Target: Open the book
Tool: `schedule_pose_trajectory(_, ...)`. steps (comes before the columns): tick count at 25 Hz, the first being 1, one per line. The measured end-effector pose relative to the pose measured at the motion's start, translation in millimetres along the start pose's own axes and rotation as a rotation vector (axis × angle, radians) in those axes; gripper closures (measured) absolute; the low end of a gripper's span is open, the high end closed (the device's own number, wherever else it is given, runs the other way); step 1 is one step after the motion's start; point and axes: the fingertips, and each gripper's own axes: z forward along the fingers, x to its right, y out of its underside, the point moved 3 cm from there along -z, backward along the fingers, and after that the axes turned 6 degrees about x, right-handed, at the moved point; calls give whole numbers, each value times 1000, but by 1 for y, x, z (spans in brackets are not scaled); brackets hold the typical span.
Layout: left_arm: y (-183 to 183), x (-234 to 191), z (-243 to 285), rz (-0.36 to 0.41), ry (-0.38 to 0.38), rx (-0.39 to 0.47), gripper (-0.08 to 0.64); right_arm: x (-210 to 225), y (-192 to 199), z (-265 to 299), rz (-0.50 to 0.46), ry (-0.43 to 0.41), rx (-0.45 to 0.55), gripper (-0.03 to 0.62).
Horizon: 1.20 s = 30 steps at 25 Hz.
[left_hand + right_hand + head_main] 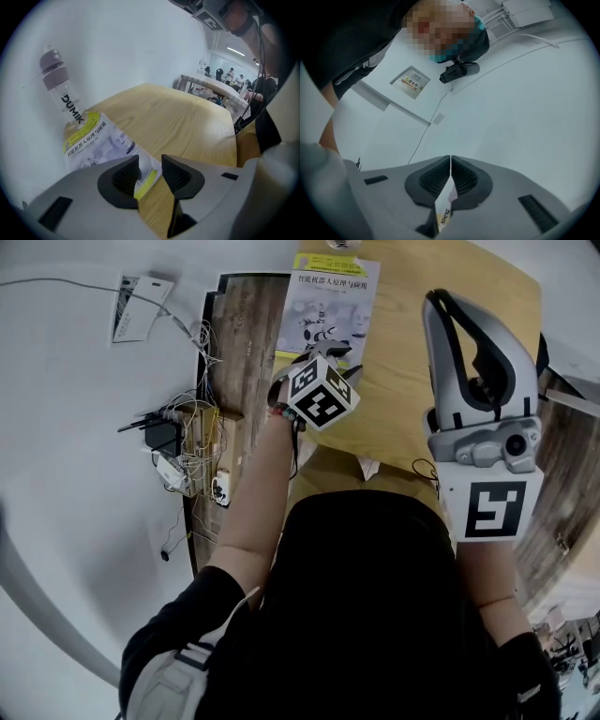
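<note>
The book (pixel 328 301) lies closed, cover up, at the far side of the wooden table (pixel 441 277). Its cover is white with a yellow-green band and shows a robot. My left gripper (pixel 150 174) points steeply down over the book's near corner (pixel 146 180). Its jaws stand apart, and the corner shows in the gap without the pads touching it. In the head view its marker cube (pixel 323 390) hides the jaws. My right gripper (pixel 450 161) is held up off the table at the right, with its jaws shut and nothing between them.
A clear water bottle (pixel 61 89) with a grey cap stands just past the book's far edge, by the white wall. Cables and a power strip (pixel 183 451) lie on the floor to the left of the table. Bare wood (pixel 187 122) stretches to the right of the book.
</note>
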Motion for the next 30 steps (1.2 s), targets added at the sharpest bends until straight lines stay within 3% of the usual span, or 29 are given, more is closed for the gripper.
schedule_pose_trajectory(7,2,-1,1,11,-12,-9,404,-1,0,0,6,-2,-1,561)
schedule_pose_trajectory(10,0,-9,-2,28,-86,-7,542,0,1,0,5,1,2,561)
schedule_pose_trajectory(30,-7,-7,-11,20,-142,-28,548,4,-1,-4,16,-2,12,561)
